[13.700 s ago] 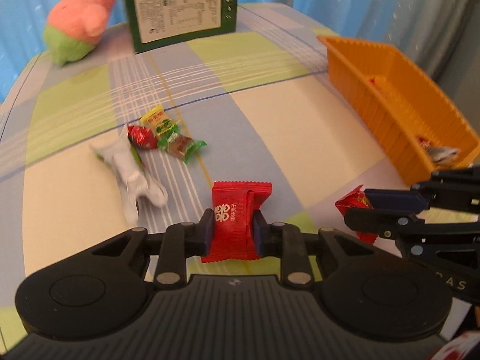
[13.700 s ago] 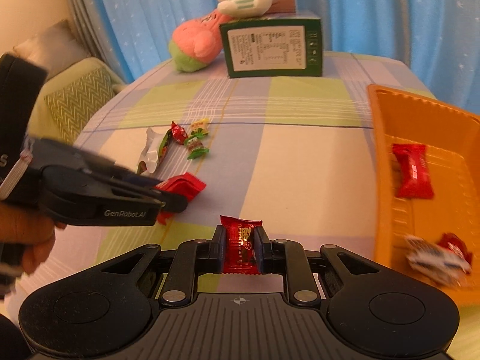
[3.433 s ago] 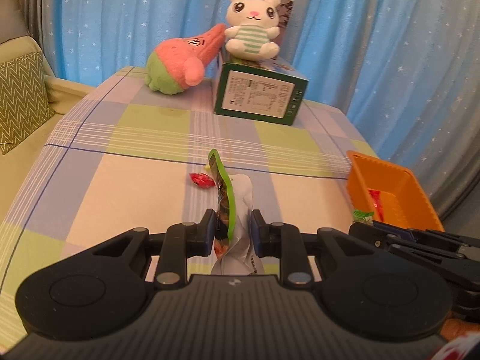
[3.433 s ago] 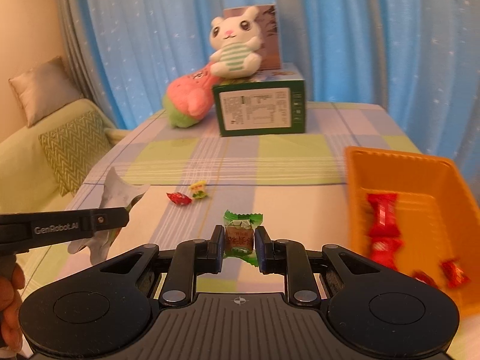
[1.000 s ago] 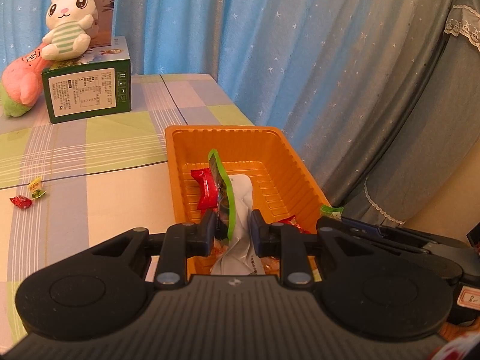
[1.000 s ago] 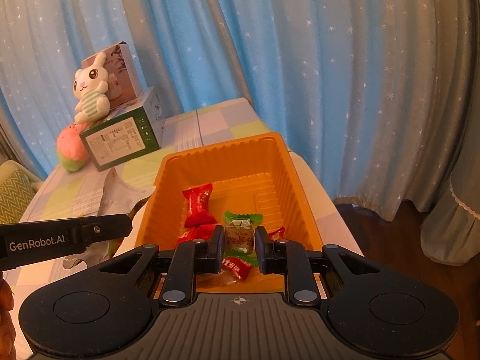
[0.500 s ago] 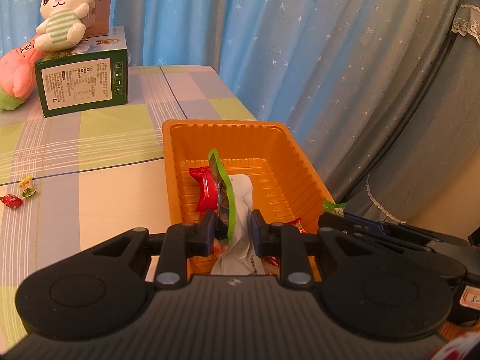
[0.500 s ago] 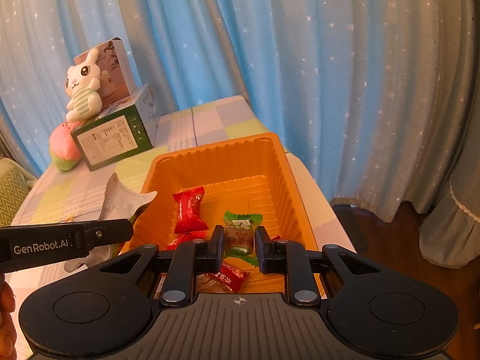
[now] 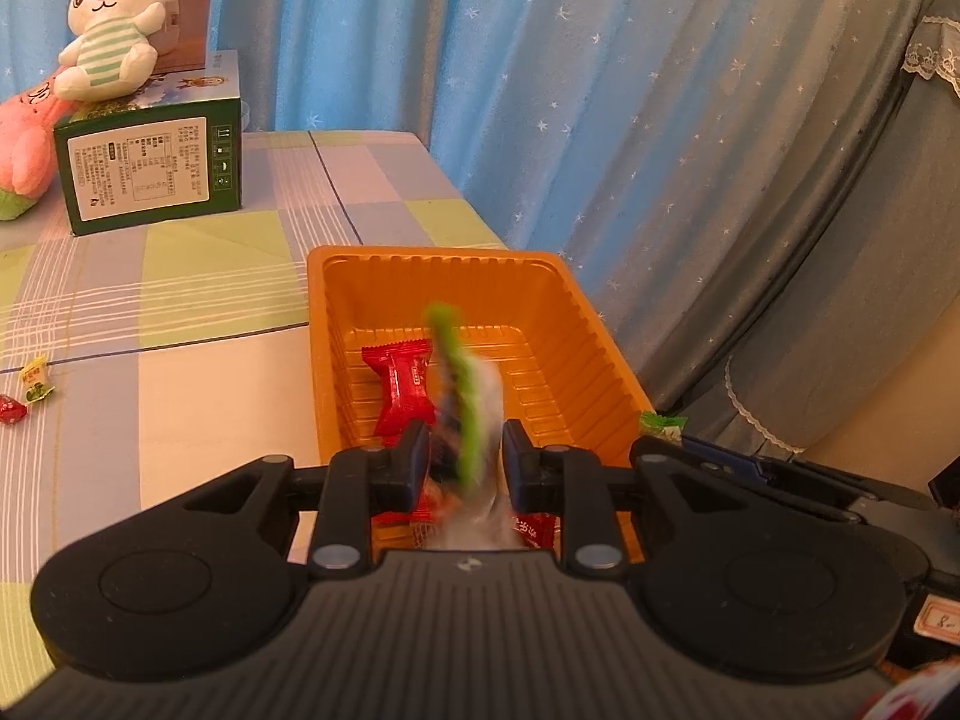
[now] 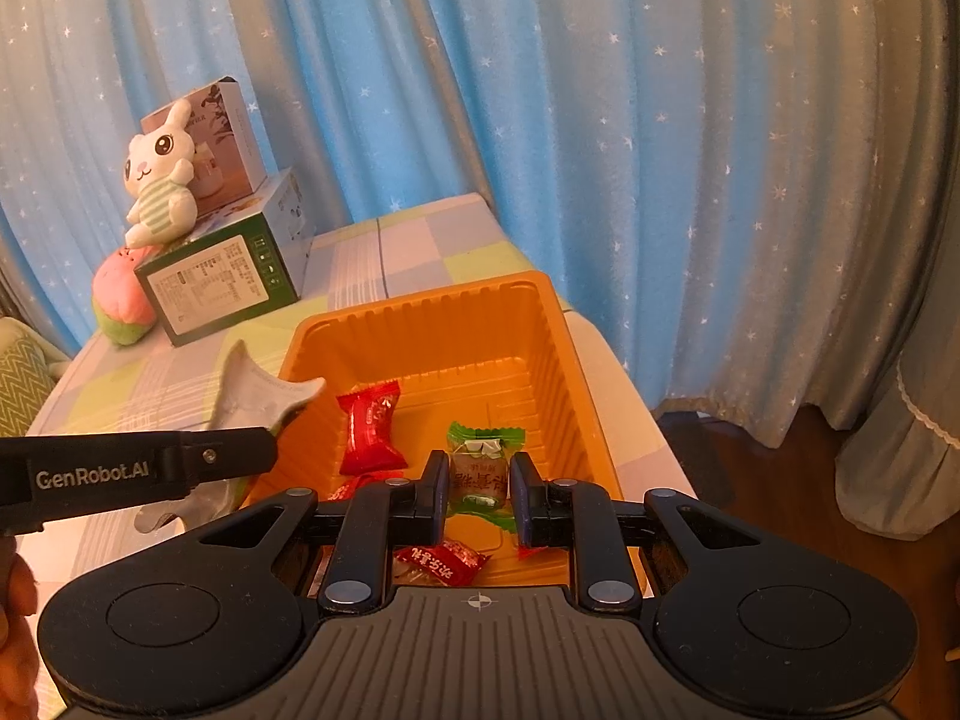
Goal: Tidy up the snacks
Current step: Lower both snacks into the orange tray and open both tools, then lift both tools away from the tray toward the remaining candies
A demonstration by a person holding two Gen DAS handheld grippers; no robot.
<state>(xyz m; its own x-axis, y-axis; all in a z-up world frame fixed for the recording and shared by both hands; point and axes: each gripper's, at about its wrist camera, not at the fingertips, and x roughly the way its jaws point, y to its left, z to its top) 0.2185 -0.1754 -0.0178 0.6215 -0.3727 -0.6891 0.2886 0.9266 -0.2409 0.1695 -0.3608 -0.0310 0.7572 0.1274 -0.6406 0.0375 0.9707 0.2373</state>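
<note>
Green-edged and silvery, the pouch (image 9: 471,420) between the left gripper (image 9: 463,463) fingers is smeared with motion blur, and the jaws stand wider than its thin edge, so it looks released and dropping into the orange tray (image 9: 576,300) rather than held. In the right wrist view its silver end (image 10: 252,387) sticks up above the left gripper's finger (image 10: 198,462), over the tray's near-left rim.

The right gripper (image 10: 479,486) has its pads apart about the width of a green-wrapped candy (image 10: 480,474); whether they press it or have just let go cannot be told. The candy sits over the tray floor, beside a red candy (image 10: 367,426) and above more red wrappers (image 10: 441,561).

Such film packets are likely light, soft and slippery; they crumple rather than break, so the middle of the body makes a better hold than the twisted ends. Two small candies (image 9: 24,396) remain on the checked tablecloth (image 9: 180,276), well apart from the tray. Further back stand a green box (image 9: 150,171) and a plush rabbit (image 9: 114,24).
</note>
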